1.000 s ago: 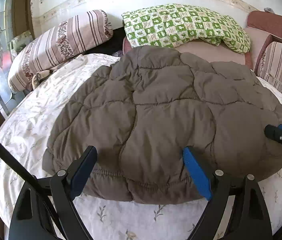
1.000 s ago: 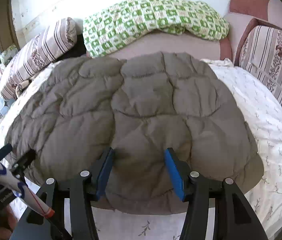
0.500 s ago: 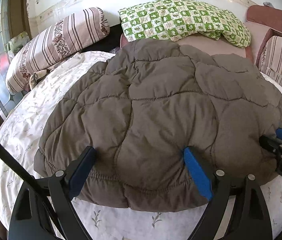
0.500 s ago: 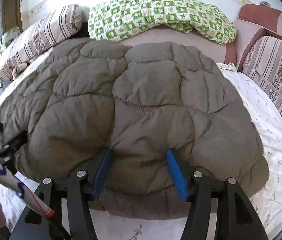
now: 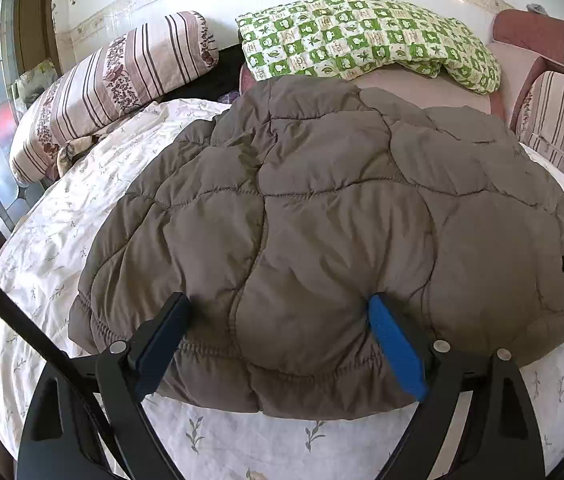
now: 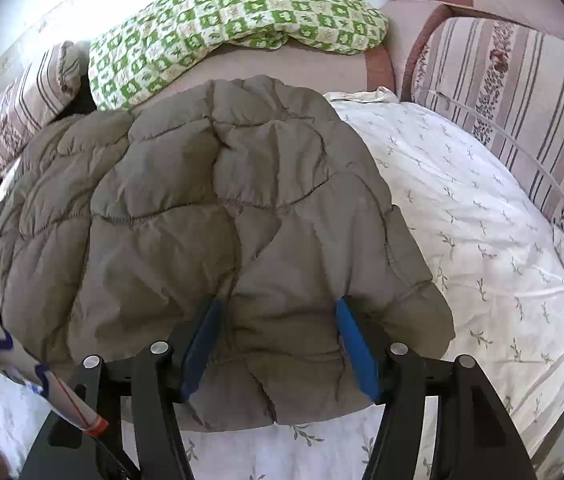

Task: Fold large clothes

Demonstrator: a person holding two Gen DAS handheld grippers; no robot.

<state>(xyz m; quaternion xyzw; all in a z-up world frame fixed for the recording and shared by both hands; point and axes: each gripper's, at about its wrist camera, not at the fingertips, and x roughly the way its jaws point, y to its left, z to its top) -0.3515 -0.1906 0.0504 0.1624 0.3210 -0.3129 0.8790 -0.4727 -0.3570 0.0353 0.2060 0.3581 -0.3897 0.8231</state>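
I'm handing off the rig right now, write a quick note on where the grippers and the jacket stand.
Left gripper: fingers spread wide, straddling the near hem of the brown quilted jacket, pressing into the padding; not clamped.
Right gripper: same, open, its blue pads on either side of a bunch of hem at the jacket's right corner.
Jacket: lying on the floral bedsheet, collar end toward the green checked quilt and striped pillow. Near edge looks bunched and lifted.
Done: jacket laid out, both grippers at the hem.
Left: close on the hem and probably carry it toward the collar to fold, then tidy.
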